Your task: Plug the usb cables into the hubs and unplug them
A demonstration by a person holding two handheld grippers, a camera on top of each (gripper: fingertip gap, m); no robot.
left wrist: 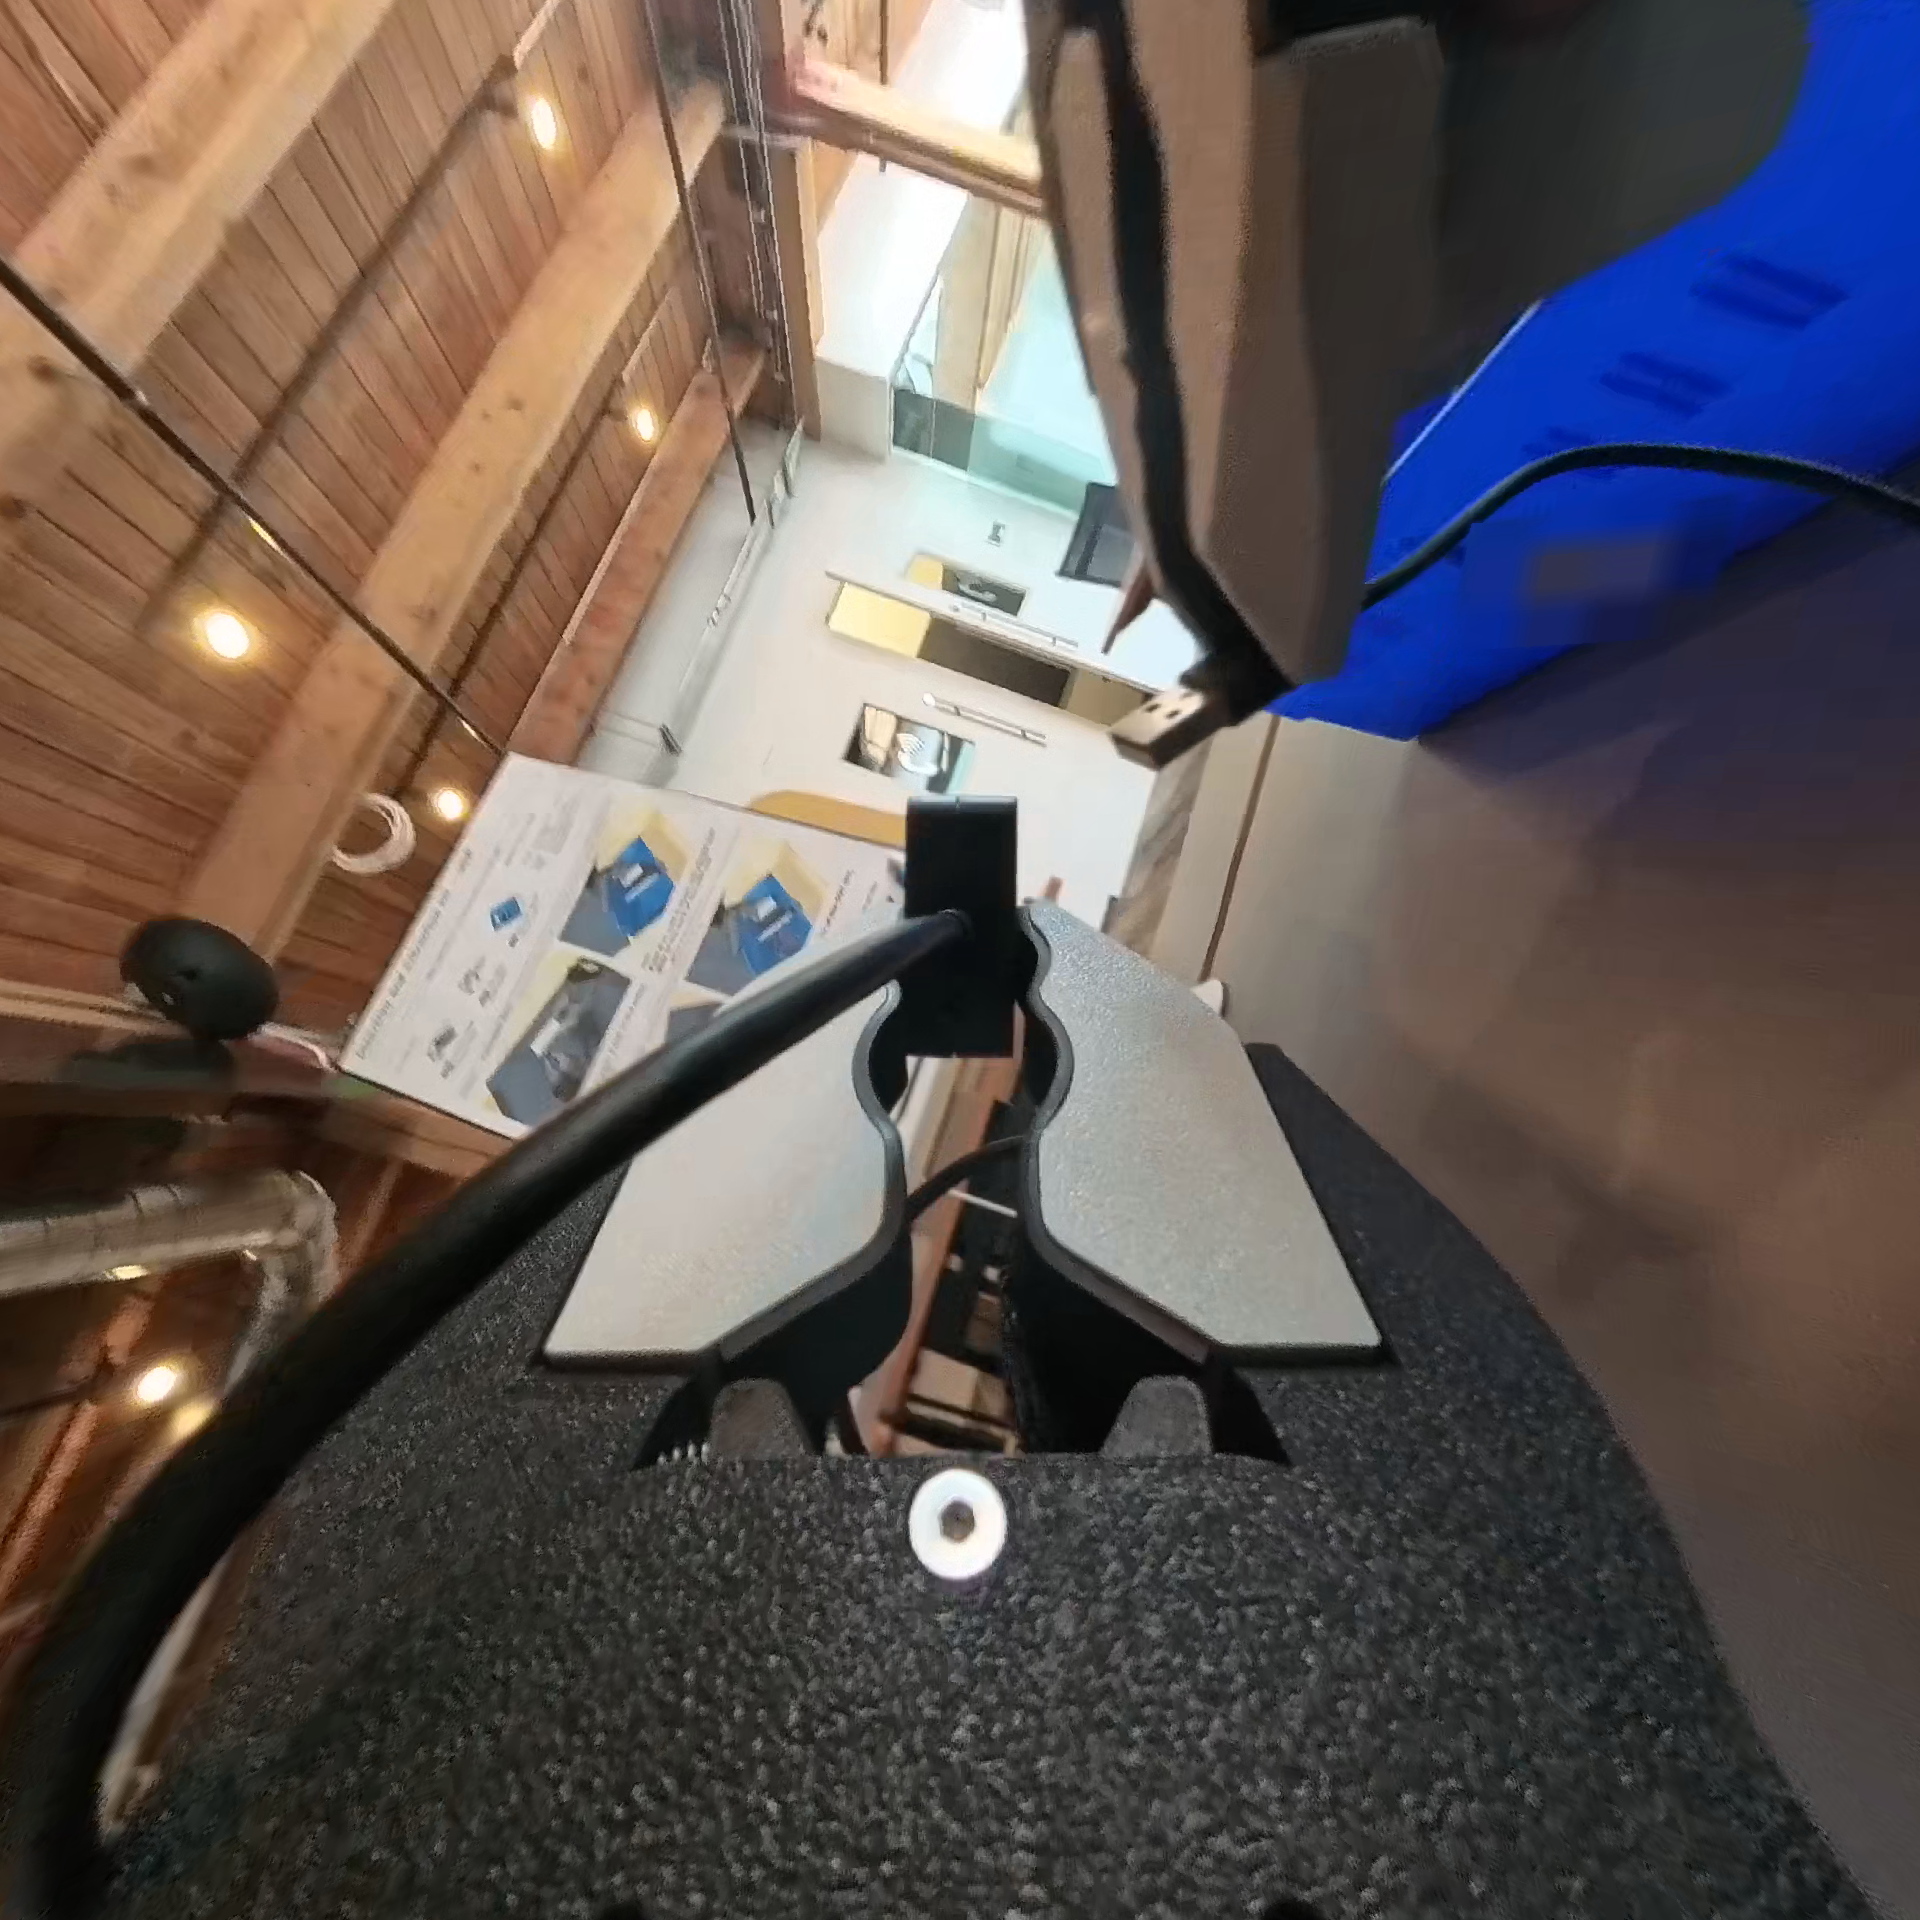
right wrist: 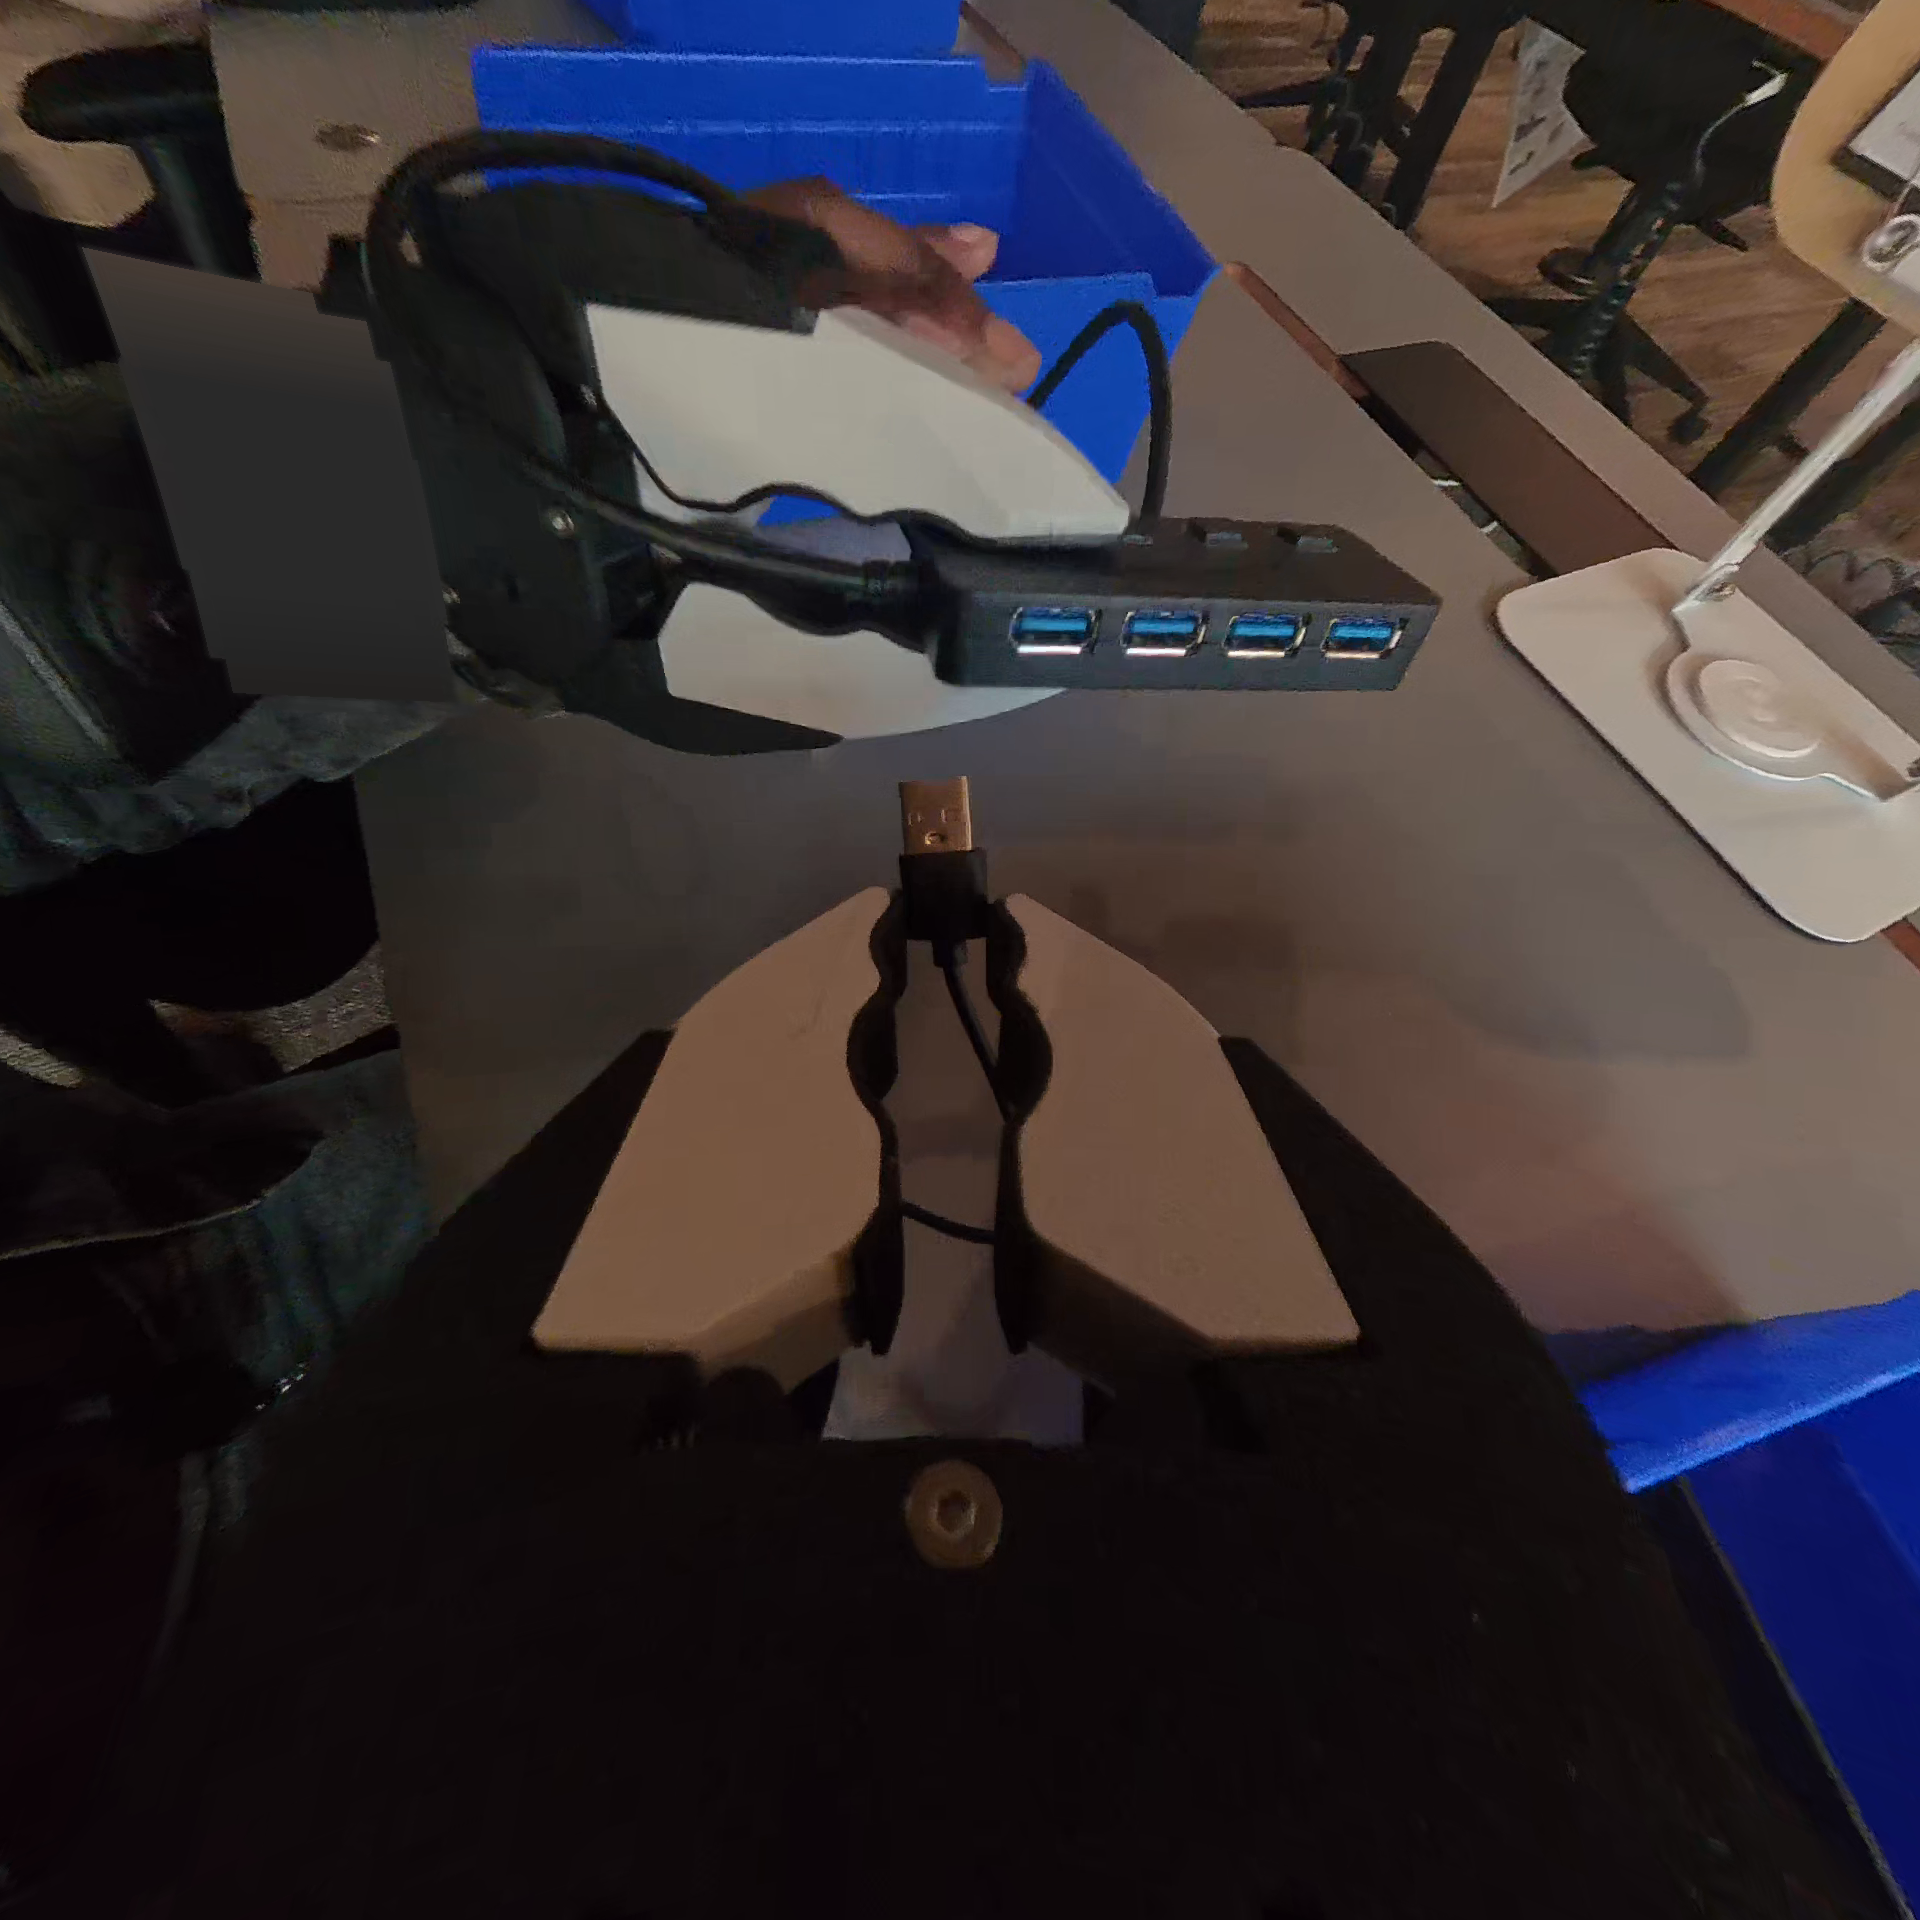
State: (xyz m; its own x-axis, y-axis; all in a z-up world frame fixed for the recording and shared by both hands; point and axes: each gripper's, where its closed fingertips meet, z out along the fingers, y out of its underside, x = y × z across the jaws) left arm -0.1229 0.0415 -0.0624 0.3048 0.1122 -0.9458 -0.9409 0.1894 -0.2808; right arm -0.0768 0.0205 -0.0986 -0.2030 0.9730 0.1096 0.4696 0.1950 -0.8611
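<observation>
My left gripper (left wrist: pixel 961 966) is shut on a black USB hub (left wrist: pixel 958 904), seen end-on, with its thick black cable (left wrist: pixel 623 1122) running back to the left. In the right wrist view the hub (right wrist: pixel 1184 613) is held level above the grey table (right wrist: pixel 1351 935) in the left gripper (right wrist: pixel 1081 613), its row of several blue ports facing me. My right gripper (right wrist: pixel 940 914) is shut on a black USB plug (right wrist: pixel 940 842). Its metal tip points up at the hub, a short gap below it and left of the ports. The plug (left wrist: pixel 1174 717) also shows in the left wrist view.
Blue bins stand at the back of the table (right wrist: pixel 831 135) and at the near right (right wrist: pixel 1766 1455). A white stand base (right wrist: pixel 1714 707) sits at the right. A hand (right wrist: pixel 914 281) rests on the left gripper. Chairs and floor lie beyond the table's far edge. About 7 cm separates my left fingertips from my right.
</observation>
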